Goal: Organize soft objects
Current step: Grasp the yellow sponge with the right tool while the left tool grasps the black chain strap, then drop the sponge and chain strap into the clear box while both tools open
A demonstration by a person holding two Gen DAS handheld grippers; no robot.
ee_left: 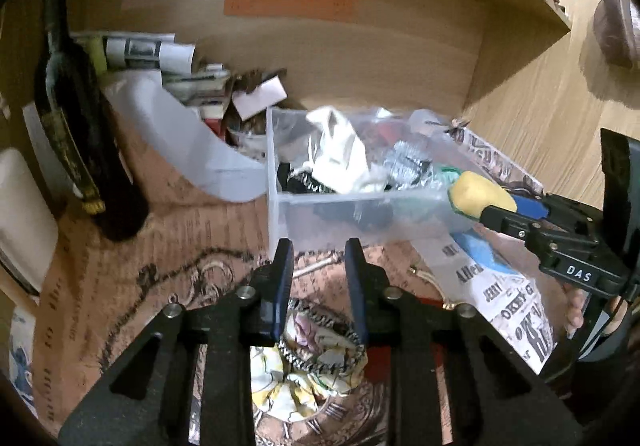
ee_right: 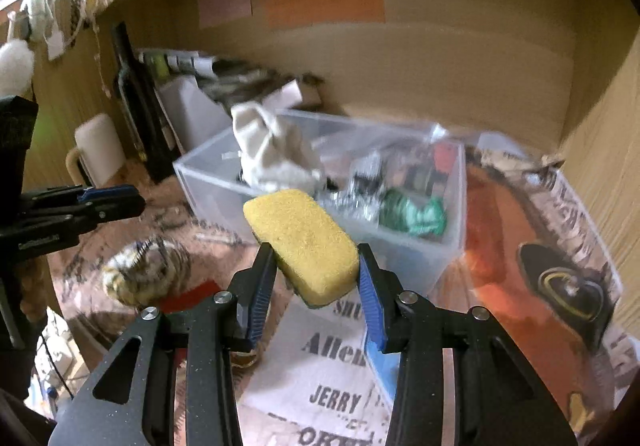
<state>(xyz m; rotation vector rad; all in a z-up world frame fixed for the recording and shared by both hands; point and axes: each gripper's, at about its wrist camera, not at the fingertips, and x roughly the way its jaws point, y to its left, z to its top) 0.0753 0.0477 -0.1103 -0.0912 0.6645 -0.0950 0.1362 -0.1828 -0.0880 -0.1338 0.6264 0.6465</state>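
Observation:
My right gripper (ee_right: pixel 316 262) is shut on a yellow sponge (ee_right: pixel 300 242) and holds it just in front of the clear plastic bin's (ee_right: pixel 444 254) near wall; it also shows in the left wrist view (ee_left: pixel 480 193). The bin holds a white cloth (ee_right: pixel 272 153), a green soft item (ee_right: pixel 416 213) and crinkled silver wrapping. My left gripper (ee_left: pixel 318 250) is open and empty, hovering above a patterned fabric scrunchie (ee_left: pixel 312 358), which lies on the printed table cover left of the bin (ee_right: pixel 144 274).
A dark bottle (ee_left: pixel 80 141) stands at the left beside a white mug (ee_right: pixel 100 153). A white magazine holder (ee_left: pixel 188 137) with papers sits behind the bin. Wooden shelf walls enclose the back and right. A blue item (ee_left: pixel 484 254) lies on newsprint.

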